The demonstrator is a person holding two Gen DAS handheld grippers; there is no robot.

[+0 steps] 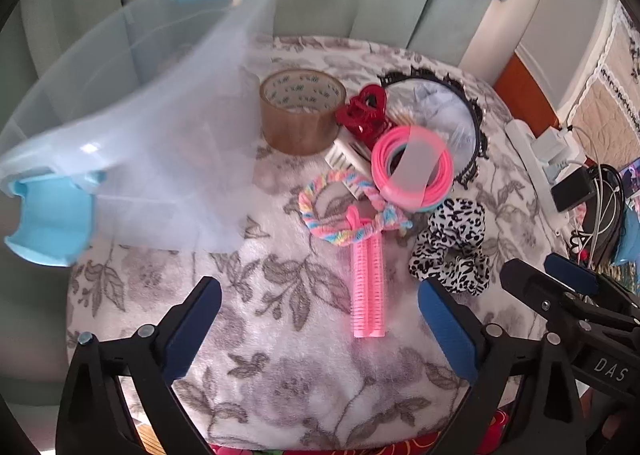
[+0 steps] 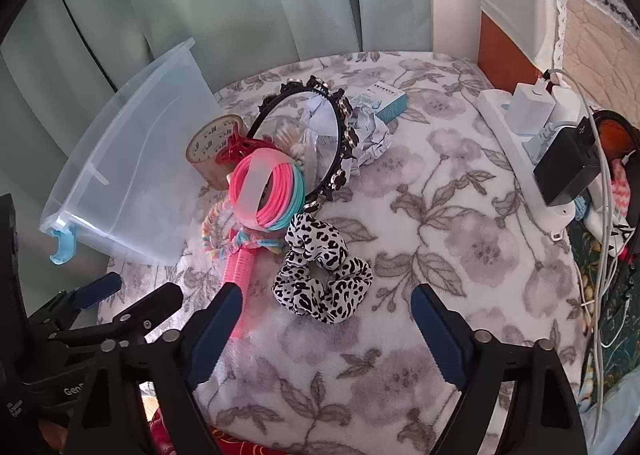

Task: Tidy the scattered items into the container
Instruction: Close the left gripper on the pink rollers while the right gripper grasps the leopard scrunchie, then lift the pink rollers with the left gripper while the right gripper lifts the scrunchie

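Note:
A clear plastic container (image 1: 132, 103) with blue latches stands at the left on the floral blanket; it also shows in the right wrist view (image 2: 132, 175). Beside it lie a brown tape roll (image 1: 302, 111), a red claw clip (image 1: 362, 115), a bundle of pink hair ties (image 1: 412, 165), a pastel braided band (image 1: 340, 215), a pink roller clip (image 1: 367, 287), a leopard scrunchie (image 1: 452, 243) and a black headband (image 2: 340, 143). My left gripper (image 1: 320, 327) is open and empty, just short of the pink roller clip. My right gripper (image 2: 326, 331) is open and empty, just short of the scrunchie (image 2: 324, 275).
A white power strip (image 2: 532, 143) with chargers and cables lies along the right edge of the blanket. A small teal box (image 2: 386, 101) and crumpled paper (image 2: 372, 135) sit behind the headband. Green curtains hang at the back. Bare blanket lies at the right and front.

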